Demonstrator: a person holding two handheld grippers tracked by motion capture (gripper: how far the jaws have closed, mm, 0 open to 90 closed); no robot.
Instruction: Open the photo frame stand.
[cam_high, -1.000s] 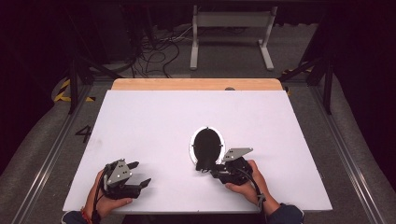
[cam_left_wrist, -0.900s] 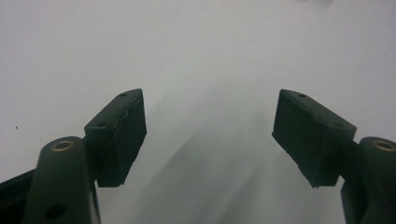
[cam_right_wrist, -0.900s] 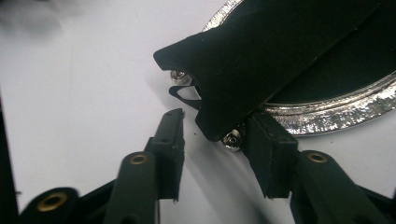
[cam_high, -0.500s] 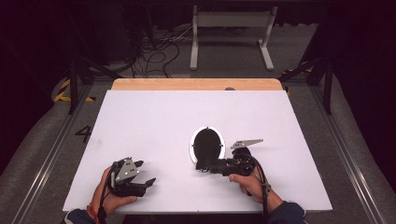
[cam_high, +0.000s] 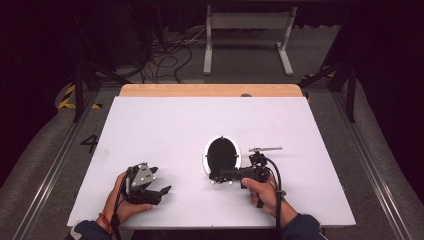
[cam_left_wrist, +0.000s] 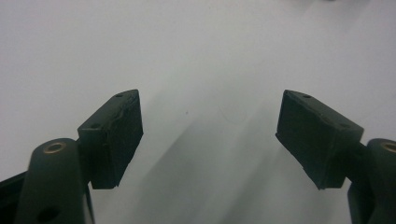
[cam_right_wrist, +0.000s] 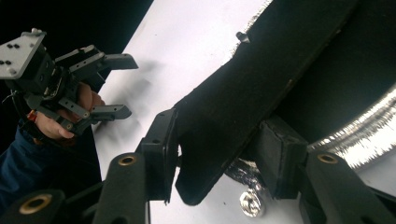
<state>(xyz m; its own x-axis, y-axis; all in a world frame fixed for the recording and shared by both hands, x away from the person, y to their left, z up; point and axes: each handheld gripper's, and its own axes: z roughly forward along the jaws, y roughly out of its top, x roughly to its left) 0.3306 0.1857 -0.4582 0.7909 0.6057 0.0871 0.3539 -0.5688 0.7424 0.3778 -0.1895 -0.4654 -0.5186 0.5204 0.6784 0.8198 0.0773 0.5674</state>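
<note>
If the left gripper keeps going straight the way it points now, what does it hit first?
Probably nothing soon. The left gripper, fingers apart with nothing between them, points low across the bare white table. Its own view shows just tabletop ahead. The black pan looks off that line, though depth is unclear.

A: What is the thing being handled?

B: A black oval pan (cam_high: 221, 155) with a shiny silver rim, lying flat on the table a little right of centre, toward the near edge.

A: And its handle?

B: A flat, matte black handle (cam_right_wrist: 243, 98) juts from the near rim; 1 small silver rivet (cam_right_wrist: 250, 203) shows beside its rounded end.
</note>
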